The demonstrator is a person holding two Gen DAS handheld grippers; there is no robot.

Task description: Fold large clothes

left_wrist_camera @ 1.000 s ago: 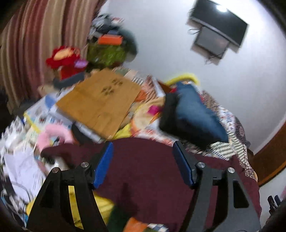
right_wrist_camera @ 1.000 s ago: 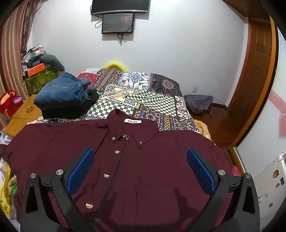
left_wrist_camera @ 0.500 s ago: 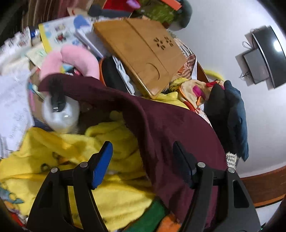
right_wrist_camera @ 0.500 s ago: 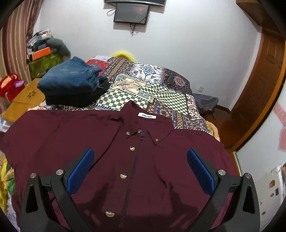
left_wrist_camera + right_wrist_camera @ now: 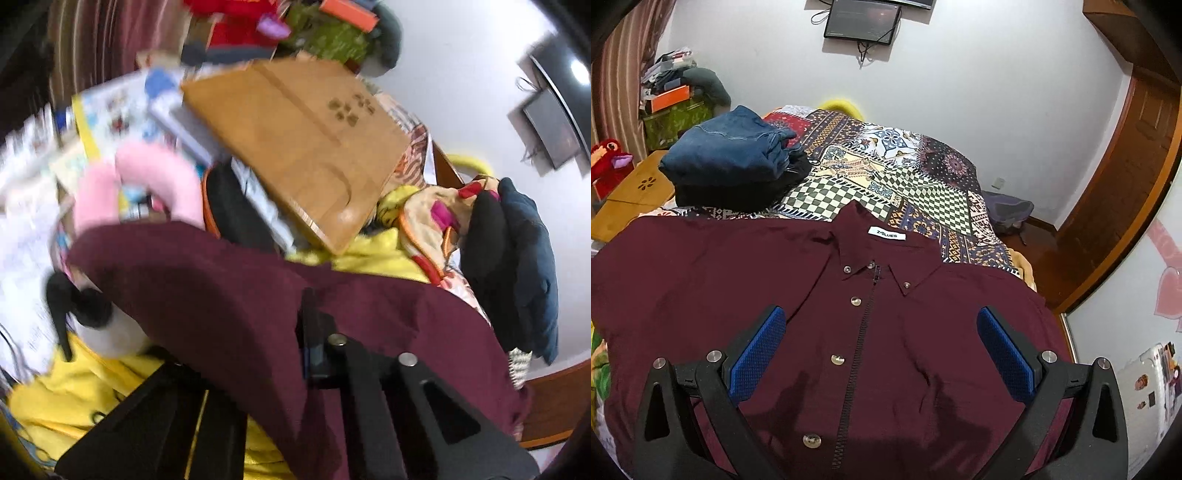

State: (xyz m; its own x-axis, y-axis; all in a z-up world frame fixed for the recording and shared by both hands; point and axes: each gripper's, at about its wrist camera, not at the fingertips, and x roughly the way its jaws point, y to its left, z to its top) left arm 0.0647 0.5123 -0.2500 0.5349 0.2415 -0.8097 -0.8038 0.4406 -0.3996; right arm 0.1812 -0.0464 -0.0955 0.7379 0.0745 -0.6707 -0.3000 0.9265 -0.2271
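Observation:
A maroon button-up shirt (image 5: 820, 295) lies face up on the bed, collar toward the far wall, with a white label at the neck. My right gripper (image 5: 881, 354) hovers open over the shirt's chest, one blue pad on each side of the zip placket, holding nothing. In the left wrist view my left gripper (image 5: 291, 332) is shut on the shirt's sleeve (image 5: 207, 291). The maroon cloth drapes over the left finger and hides it; only the right finger (image 5: 314, 347) shows.
Folded blue jeans on dark clothes (image 5: 731, 162) sit on the patterned bedspread (image 5: 886, 184) at the far left. Beside the bed are a wooden lap table (image 5: 295, 140), a pink neck pillow (image 5: 155, 177), yellow cloth (image 5: 92, 391) and papers. A door (image 5: 1126, 184) stands at right.
My left gripper has closed on the shirt's sleeve, which now drapes over it. My right gripper has come closer to the shirt's chest and stayed open.

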